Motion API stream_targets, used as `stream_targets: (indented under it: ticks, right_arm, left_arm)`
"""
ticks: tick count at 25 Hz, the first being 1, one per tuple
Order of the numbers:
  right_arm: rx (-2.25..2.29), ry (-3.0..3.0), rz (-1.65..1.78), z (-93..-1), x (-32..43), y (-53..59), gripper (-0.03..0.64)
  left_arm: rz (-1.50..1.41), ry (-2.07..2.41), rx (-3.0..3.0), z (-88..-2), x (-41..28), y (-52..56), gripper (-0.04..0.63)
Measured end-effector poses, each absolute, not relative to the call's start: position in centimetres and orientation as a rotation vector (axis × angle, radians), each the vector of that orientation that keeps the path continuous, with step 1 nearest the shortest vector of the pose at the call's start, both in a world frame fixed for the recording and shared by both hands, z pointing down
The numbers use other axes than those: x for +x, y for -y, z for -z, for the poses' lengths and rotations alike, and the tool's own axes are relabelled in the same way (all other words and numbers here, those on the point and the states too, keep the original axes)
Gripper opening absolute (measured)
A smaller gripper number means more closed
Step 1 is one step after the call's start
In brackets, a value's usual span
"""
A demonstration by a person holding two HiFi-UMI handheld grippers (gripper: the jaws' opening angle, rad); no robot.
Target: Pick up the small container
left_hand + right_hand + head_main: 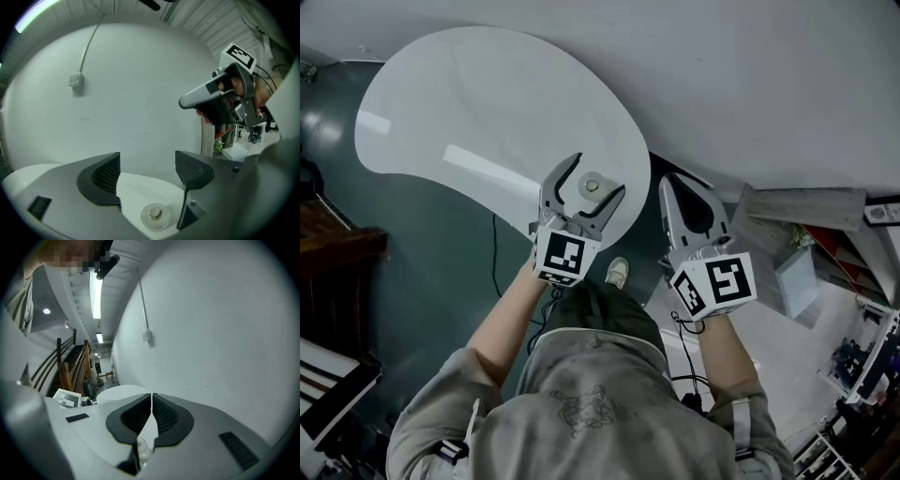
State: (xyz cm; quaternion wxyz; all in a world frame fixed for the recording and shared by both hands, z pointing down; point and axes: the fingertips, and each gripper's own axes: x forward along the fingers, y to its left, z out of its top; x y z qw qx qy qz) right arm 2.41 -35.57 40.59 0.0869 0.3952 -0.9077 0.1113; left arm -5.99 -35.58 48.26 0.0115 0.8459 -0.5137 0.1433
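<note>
In the middle of the head view, the small container (592,185) sits near the white table's (478,103) lower-right edge, untouched between the spread jaws of the left gripper (600,175), while the right gripper (675,183), jaws pressed together, hangs just past that edge, below the wall (769,75).

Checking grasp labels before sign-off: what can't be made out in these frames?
1) container: what is inside. Too small in head view; only a shiny bit in left gripper view.
2) left gripper: open around the container, but its height over the table shows in neither view.
3) right gripper: shut; a pale thing below its jaws in right gripper view, half hidden by them, can't be named.
</note>
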Motion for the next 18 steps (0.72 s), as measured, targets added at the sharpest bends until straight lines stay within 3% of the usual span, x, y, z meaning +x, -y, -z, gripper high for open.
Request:
stream_targets:
  ticks: [18]
  right_arm:
    - [1.151,2.596,-0.491,-52.3,3.7,36.3,0.032]
  left_arm:
    - [-0.609,1.482,2.445,-63.0,-5.4,37.4,0.345]
